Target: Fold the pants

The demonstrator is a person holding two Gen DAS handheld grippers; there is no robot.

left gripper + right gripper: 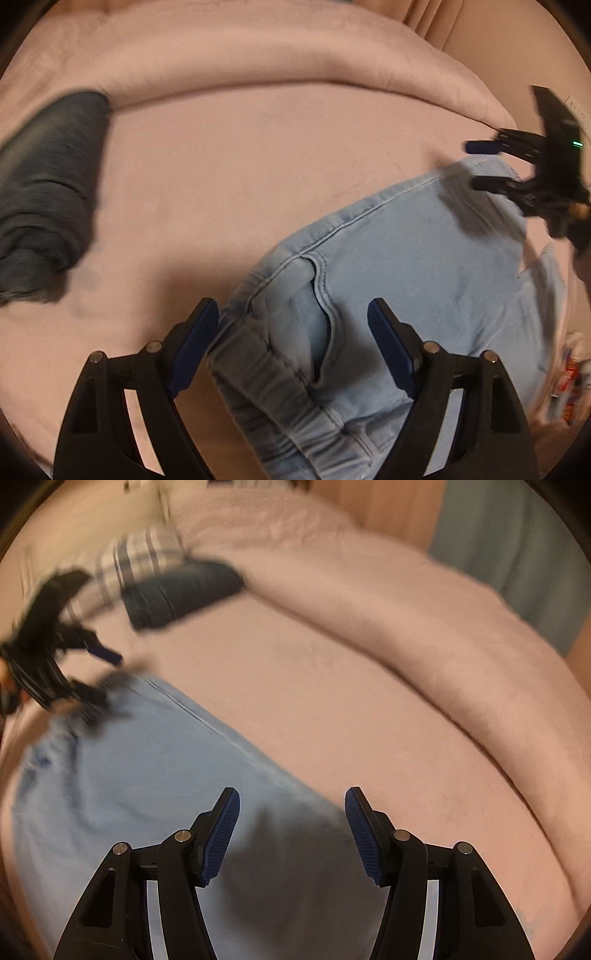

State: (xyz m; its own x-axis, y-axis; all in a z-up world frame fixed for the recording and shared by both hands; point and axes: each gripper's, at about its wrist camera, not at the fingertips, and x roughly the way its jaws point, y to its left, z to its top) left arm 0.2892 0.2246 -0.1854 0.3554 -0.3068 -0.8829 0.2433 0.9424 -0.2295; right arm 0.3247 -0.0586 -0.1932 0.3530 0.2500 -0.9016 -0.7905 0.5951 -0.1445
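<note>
Denim in a dark blue shade, a folded pair of dark jeans, lies at the far left of the left wrist view on the pink bed cover; the right wrist view shows it far left too, touching a plaid cloth behind it. No brand or readable writing shows on either garment. At the right edge of the left wrist view some printed, colourful packaging peeks in, too blurred to read.

The light blue pants lie flat on the cover, right of centre in the left wrist view, with the elastic waistband and a pocket opening nearest that camera and the fabric running away toward the far right. In the right wrist view the pants fill the near left, one long edge running diagonally from far left to near centre.

The left gripper hovers over the waistband end, its 2 blue-padded fingers spread wide with nothing pinched between them. The right gripper is over the other end of the pants, fingers likewise spread apart and empty, its shadow falling on the cloth below. Each gripper also shows, blurred, at the edge of the other's view, fingers parted.

A thick pink duvet is bunched along the far side.
</note>
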